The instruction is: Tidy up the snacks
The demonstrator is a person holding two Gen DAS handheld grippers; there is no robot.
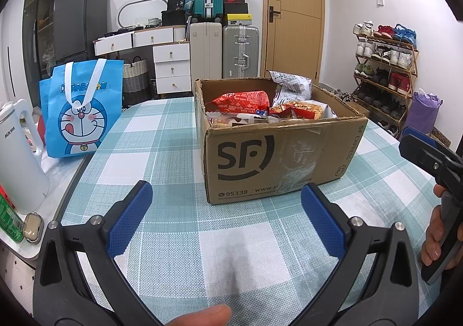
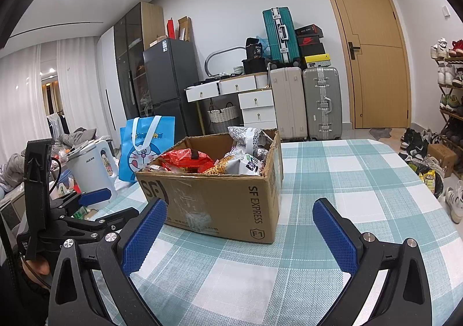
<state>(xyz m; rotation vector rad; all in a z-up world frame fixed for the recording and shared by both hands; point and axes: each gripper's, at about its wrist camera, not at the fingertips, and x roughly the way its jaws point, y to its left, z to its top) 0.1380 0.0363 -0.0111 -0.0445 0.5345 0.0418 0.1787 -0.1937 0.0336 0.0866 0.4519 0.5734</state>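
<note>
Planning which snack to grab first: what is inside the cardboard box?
The cardboard box holds a red snack bag, a silver-white bag sticking up at the back, and an orange-patterned bag. Whatever lies beneath them is covered.

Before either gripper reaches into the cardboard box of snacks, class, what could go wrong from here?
1. The silver packet stands above the rim of the cardboard box at its far side; a nudge may tip it out.
2. The snack bags overlap, so lifting the red bag may drag its neighbours.
3. Both the left gripper and the right gripper are open before the box; they might collide.
</note>
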